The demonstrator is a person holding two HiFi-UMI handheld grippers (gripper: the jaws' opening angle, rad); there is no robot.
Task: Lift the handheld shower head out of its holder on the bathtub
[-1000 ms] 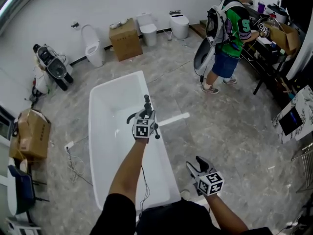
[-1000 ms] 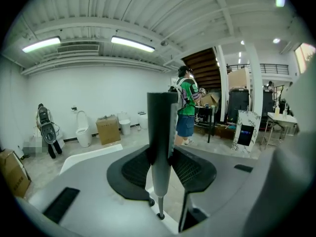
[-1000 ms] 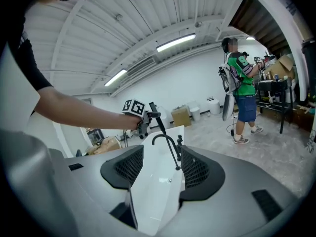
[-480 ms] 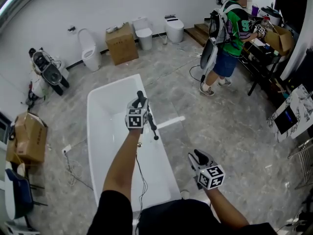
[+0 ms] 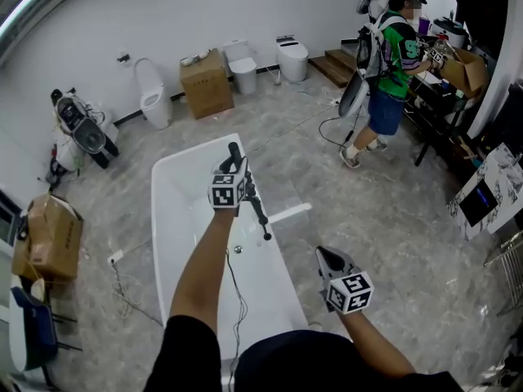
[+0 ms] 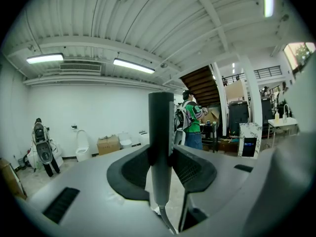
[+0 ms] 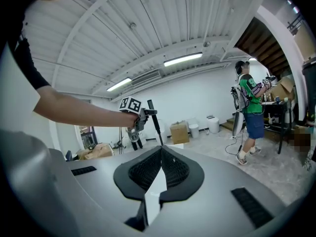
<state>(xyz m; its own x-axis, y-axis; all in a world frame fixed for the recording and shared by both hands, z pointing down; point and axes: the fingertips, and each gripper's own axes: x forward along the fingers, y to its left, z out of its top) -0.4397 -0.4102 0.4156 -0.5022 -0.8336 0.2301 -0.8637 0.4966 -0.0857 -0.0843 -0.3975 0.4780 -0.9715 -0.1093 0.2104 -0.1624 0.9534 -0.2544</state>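
Slim dark handheld shower head (image 5: 255, 207): clamped in left gripper (image 5: 234, 163); raised higher above white bathtub's (image 5: 160, 219) right rim; judged out of holder; right gripper (image 5: 326, 259) jaws now together, empty.

You've got two grippers: left gripper (image 5: 236, 163), right gripper (image 5: 323, 254). One shower head (image 5: 260, 217). One bathtub (image 5: 161, 243). Three toilets by the far wall: left toilet (image 5: 154, 98), middle toilet (image 5: 244, 62), right toilet (image 5: 292, 53). Three cardboard boxes: wall box (image 5: 204, 82), floor box (image 5: 51, 237) on your left, table box (image 5: 467, 65) on your right. One scooter (image 5: 82, 125). One other person (image 5: 392, 64). Your left gripper view shows three ceiling lights (image 6: 132, 65).
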